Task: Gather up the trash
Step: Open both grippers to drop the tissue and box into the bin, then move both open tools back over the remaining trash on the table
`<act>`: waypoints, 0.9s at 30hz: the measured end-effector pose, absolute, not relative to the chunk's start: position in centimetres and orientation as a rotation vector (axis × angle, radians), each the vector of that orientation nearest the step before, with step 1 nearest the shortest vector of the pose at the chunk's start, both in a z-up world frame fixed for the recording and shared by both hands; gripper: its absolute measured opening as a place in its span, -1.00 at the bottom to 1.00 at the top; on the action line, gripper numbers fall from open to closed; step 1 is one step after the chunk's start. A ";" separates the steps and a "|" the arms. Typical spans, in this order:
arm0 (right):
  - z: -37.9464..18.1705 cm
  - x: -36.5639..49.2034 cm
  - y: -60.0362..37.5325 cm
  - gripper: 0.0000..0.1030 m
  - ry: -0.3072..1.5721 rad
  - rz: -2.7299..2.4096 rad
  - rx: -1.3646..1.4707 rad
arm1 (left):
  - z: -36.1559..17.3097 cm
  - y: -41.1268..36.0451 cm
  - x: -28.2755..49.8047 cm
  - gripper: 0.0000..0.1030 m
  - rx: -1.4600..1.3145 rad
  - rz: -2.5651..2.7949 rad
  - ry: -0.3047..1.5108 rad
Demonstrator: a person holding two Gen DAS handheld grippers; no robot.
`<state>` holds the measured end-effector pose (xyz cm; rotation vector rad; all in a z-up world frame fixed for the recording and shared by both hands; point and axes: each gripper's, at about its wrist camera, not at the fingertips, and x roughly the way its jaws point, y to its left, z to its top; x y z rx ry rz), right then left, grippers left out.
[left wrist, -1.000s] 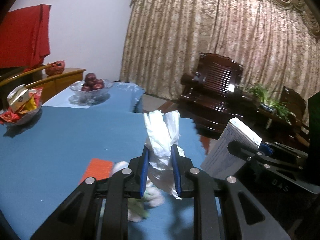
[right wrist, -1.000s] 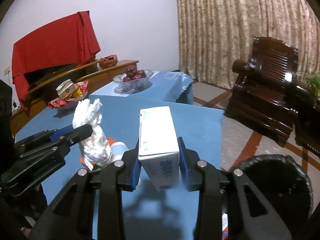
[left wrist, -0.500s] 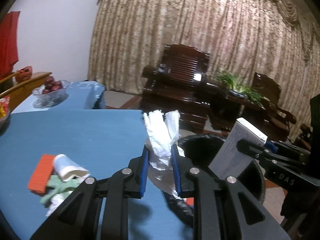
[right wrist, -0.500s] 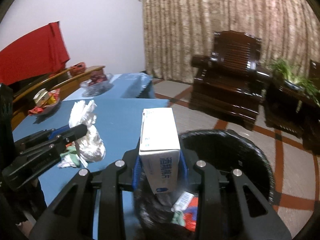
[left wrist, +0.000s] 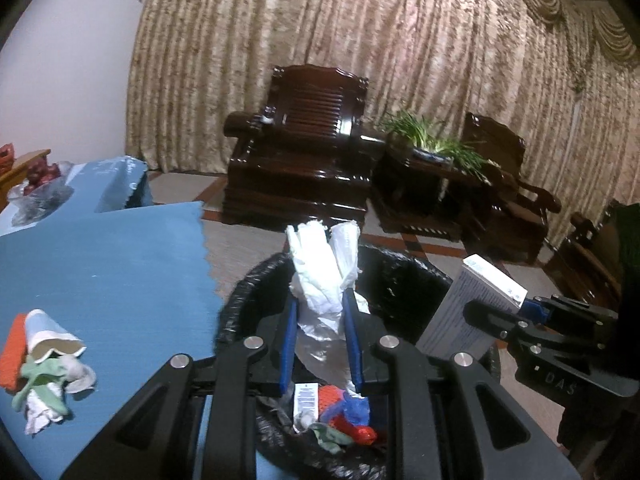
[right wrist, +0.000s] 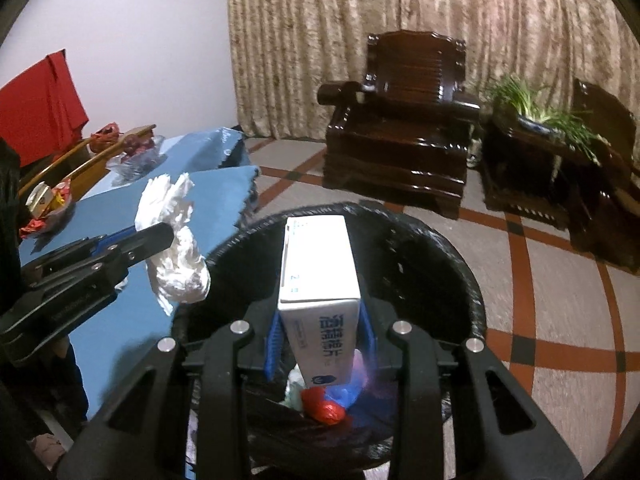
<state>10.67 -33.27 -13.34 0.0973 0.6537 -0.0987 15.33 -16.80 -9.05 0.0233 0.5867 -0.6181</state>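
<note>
Both loads parked right over the black-lined bin (right wrist: 460,256) for a clean drop: left gripper (left wrist: 320,344) clenched on crumpled white tissue (left wrist: 324,280), right gripper (right wrist: 320,340) pinching the white carton (right wrist: 318,264).

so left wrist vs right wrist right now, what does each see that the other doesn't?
Left wrist only: the leftover trash pile on the blue table, with a crushed paper cup.

Right wrist only: the red cloth on the wall and the snack bowl.

Both: the black trash bin, the left gripper shut on the crumpled white plastic bag, and the right gripper shut on the white carton.
</note>
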 end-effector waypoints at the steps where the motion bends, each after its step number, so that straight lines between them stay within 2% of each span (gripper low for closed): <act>1: -13.6 10.7 -33.5 -0.41 0.660 -0.102 0.100 | -9.3 -17.3 15.4 -0.57 0.029 -0.625 0.594; 5: -14.5 10.6 -34.3 -0.37 0.682 -0.117 0.109 | -10.3 -18.4 15.9 -0.54 0.033 -0.649 0.626; 7: -14.8 10.6 -34.5 -0.37 0.688 -0.127 0.109 | -10.7 -18.8 16.1 -0.46 0.033 -0.655 0.642; 8: -14.9 10.5 -34.6 -0.30 0.693 -0.132 0.108 | -10.9 -18.6 16.0 -0.41 0.030 -0.658 0.648; 9: -15.0 10.4 -34.6 -0.16 0.695 -0.137 0.106 | -11.0 -18.3 16.1 -0.34 0.026 -0.662 0.655; 12: -15.2 10.3 -34.8 0.06 0.691 -0.153 0.109 | -11.1 -17.9 16.3 -0.12 0.014 -0.664 0.664; 14: -15.2 10.2 -35.0 0.20 0.685 -0.163 0.112 | -11.2 -17.7 16.2 -0.06 0.009 -0.659 0.663; 16: -15.0 9.9 -35.2 0.45 0.671 -0.176 0.118 | -10.9 -17.0 16.2 0.02 0.000 -0.650 0.659; 18: -14.6 9.6 -35.1 0.81 0.653 -0.187 0.117 | -10.5 -16.2 16.0 0.30 0.001 -0.627 0.638; 21: -13.8 9.4 -34.6 0.88 0.628 -0.178 0.113 | -9.8 -14.8 15.6 0.54 0.005 -0.591 0.602; 27: -11.7 9.4 -32.0 0.90 0.582 -0.147 0.063 | -7.6 -10.4 14.8 0.79 -0.004 -0.504 0.538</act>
